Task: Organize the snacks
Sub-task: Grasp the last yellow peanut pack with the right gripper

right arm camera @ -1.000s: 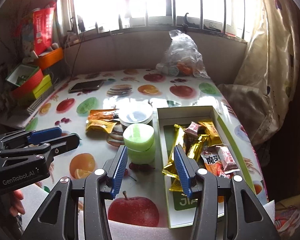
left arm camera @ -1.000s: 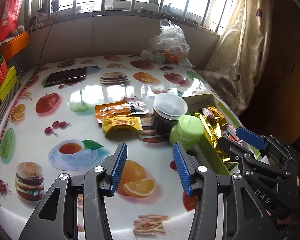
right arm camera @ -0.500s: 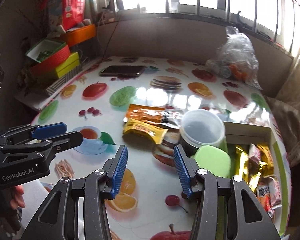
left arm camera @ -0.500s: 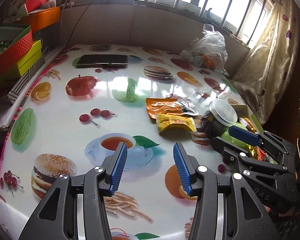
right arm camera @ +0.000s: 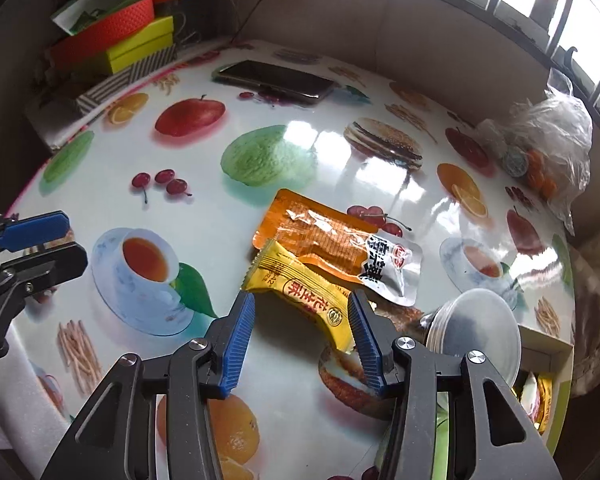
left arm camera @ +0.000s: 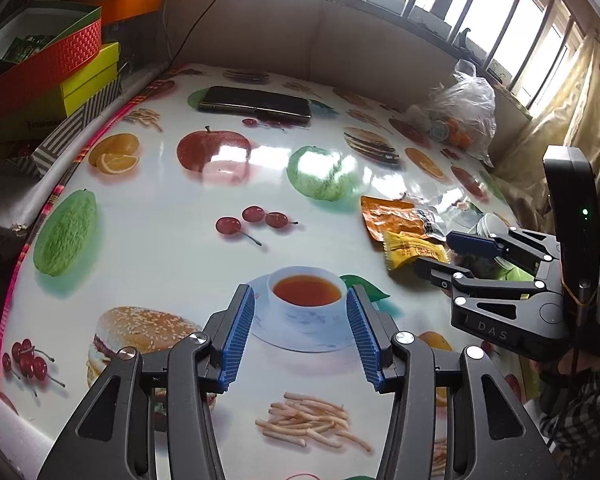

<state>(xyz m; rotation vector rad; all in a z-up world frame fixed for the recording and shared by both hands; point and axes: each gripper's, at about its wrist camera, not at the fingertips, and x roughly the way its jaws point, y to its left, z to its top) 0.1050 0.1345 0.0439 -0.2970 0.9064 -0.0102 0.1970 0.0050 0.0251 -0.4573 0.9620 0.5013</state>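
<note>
So the snacks are sitting loose on the fruit-print table [right arm camera: 308,380], right side of the middle. The yellow snack bar [right arm camera: 300,292] lies flat, overlapping the lower edge of the orange pouch [right arm camera: 336,244], and both are touching the cloth.

The right gripper [right arm camera: 302,334] hangs over the yellow bar with its blue pads apart, one on each side of the wrapper's near end. The pads aren't pressing on it as far as I can see, though the right pad sits really close to the wrapper's corner. The left gripper [left arm camera: 300,338] is also spread, nothing between the pads, just the printed teacup on the cloth underneath.

Containers: there's a dark jar with a clear plastic lid [right arm camera: 474,336] just right of the snacks, contents too dark to make out. Behind it is the corner of a cardboard box [right arm camera: 548,350] with green-edged walls, and a few wrapped snacks [right arm camera: 540,396] show inside, yellow and red-white wrappers. At the far right a knotted clear plastic bag [right arm camera: 548,140] holds something orange and a round tin-looking thing. Off the table's left edge is a stack of boxes [right arm camera: 116,46], the top red one open with green packets in it. A phone [right arm camera: 276,80] lies flat at the far side.
</note>
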